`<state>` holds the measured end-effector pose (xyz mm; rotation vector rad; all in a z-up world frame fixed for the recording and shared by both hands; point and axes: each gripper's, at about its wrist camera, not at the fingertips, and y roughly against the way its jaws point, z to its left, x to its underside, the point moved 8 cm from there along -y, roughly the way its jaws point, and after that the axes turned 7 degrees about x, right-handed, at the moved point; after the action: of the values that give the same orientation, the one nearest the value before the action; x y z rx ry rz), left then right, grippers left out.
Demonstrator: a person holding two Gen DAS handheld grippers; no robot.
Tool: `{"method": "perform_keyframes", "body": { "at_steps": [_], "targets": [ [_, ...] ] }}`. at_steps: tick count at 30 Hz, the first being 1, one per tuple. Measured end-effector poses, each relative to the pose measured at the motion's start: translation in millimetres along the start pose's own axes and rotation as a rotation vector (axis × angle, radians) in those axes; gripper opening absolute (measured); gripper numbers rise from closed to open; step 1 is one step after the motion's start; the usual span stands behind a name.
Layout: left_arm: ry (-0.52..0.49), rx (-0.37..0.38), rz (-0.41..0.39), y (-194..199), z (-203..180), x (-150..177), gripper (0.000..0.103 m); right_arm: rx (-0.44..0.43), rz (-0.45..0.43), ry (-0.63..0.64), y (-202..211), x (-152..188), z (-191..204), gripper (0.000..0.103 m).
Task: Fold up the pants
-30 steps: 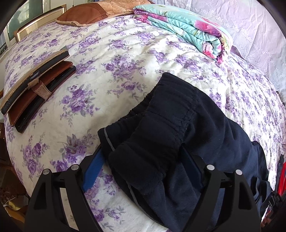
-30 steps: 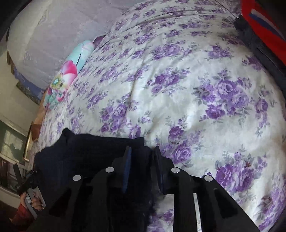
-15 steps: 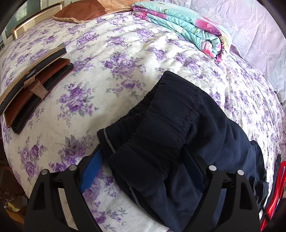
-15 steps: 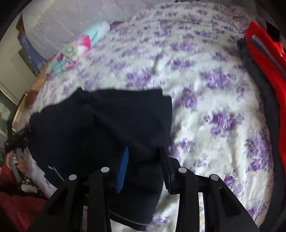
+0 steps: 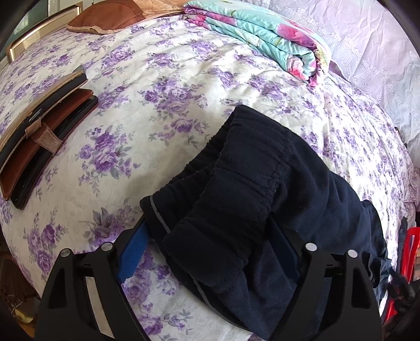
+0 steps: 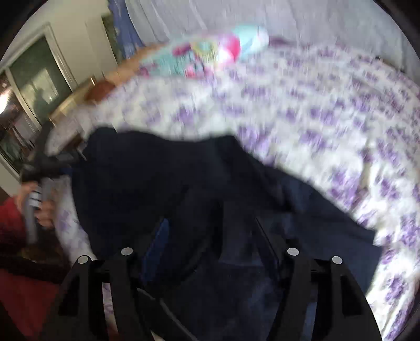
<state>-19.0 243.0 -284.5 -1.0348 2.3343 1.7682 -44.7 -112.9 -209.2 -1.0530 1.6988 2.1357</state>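
Dark navy fleece pants (image 5: 262,199) lie bunched at lower centre on the purple-floral bedspread (image 5: 157,110). Left gripper (image 5: 210,244) is spread wide, waistband fabric between the fingers, unclamped. Right gripper (image 6: 212,236) also looks wide apart over cloth; blurred. Best to pinch the layers squarely and align edges before folding.

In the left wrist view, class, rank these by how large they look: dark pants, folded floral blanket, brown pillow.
1. Dark pants, though nearest the camera.
2. Folded floral blanket.
3. Brown pillow, farthest away.
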Motion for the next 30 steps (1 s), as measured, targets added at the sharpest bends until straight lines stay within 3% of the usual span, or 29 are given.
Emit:
{"method": "perform_keyframes", "body": {
  "at_steps": [1, 2, 5, 9, 12, 16, 19, 20, 23, 27, 29, 30],
  "targets": [
    [0.004, 0.011, -0.006, 1, 0, 0, 0.079, 0.038, -0.026, -0.006, 8, -1, -10, 0.084],
    [0.012, 0.03, -0.018, 3, 0, -1, 0.077, 0.096, -0.04, -0.026, 14, 2, -24, 0.088],
    [0.023, 0.076, -0.031, 4, 3, 0, 0.072, 0.151, 0.028, -0.167, 15, 21, -64, 0.088],
    [0.04, 0.141, -0.036, 7, 4, 0, 0.066, 0.079, 0.031, -0.459, 27, 43, -102, 0.088],
    [0.071, 0.197, -0.034, 10, 8, 0, 0.061, 0.063, 0.03, -0.557, 27, 53, -112, 0.088],
    [0.008, 0.135, -0.054, 24, -10, -4, 0.053, 0.127, 0.075, -0.511, 21, 64, -114, 0.088],
    [-0.096, 0.124, -0.098, 44, -38, -12, 0.046, 0.266, 0.273, -0.318, -7, 95, -104, 0.089],
    [-0.112, 0.12, -0.1, 46, -43, -13, 0.046, 0.28, 0.306, -0.285, -16, 103, -102, 0.089],
    [-0.111, 0.067, -0.071, 37, -35, -16, 0.047, 0.217, 0.243, -0.376, -5, 101, -109, 0.089],
    [-0.008, 0.032, -0.016, 15, -4, -6, 0.068, 0.188, 0.24, -0.486, 1, 110, -131, 0.089],
    [0.014, 0.034, -0.015, 14, 1, 0, 0.071, 0.17, 0.229, -0.542, 5, 115, -138, 0.089],
    [0.022, 0.025, -0.014, 15, 4, 3, 0.079, 0.162, 0.221, -0.559, 7, 116, -140, 0.089]
  ]
}}
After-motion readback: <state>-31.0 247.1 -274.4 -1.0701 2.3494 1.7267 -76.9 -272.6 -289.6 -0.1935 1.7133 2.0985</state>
